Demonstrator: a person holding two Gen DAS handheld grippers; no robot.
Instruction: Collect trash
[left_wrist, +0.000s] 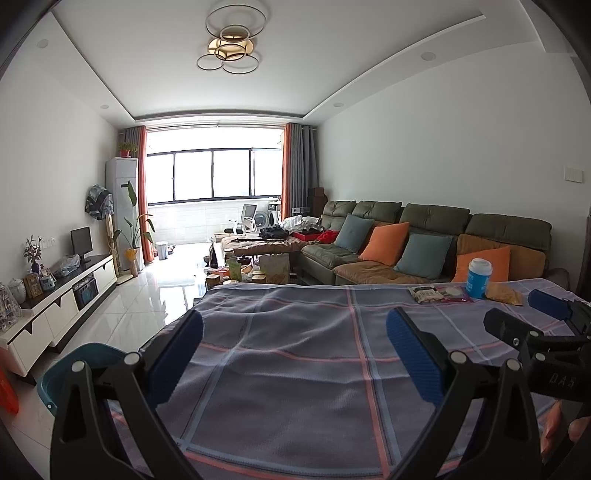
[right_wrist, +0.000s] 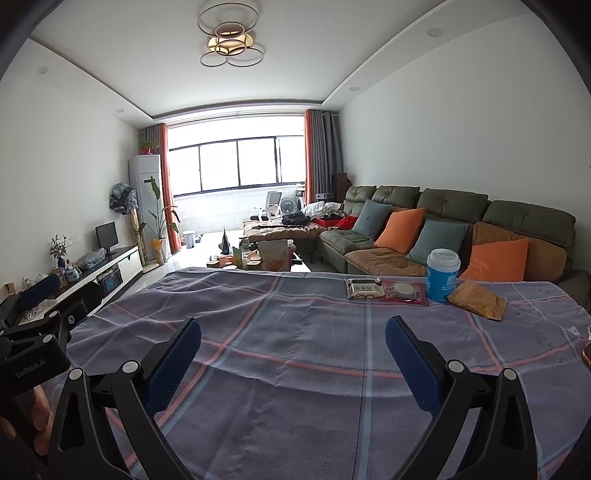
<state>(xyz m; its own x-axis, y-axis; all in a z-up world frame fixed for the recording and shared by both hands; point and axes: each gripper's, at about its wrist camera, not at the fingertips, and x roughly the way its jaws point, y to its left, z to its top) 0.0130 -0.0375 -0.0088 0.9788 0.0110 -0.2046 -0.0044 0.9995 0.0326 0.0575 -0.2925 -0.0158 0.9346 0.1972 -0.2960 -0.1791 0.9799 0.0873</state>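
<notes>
While both claws hover low over the surface (right_wrist: 295, 369), which is draped in a grey-blue plaid cloth with pink and blue stripes, each stands wide apart and grips nothing: the left claw (left_wrist: 295, 354) and the right claw (right_wrist: 293, 356) side by side, the right one's blue pads also showing at the right edge of the left view. At the far right side of the cloth the trash lies in a row: a grey snack packet (right_wrist: 364, 288), a red wrapper (right_wrist: 404, 292) touching it, a blue paper cup with a white lid (right_wrist: 442, 275) standing upright, and a crumpled yellow-brown bag (right_wrist: 477, 300) just beside the cup. Behind them runs a green sectional sofa (right_wrist: 454, 206) with orange and teal cushions. A teal bin (left_wrist: 77, 369) sits on the floor left of the surface.
</notes>
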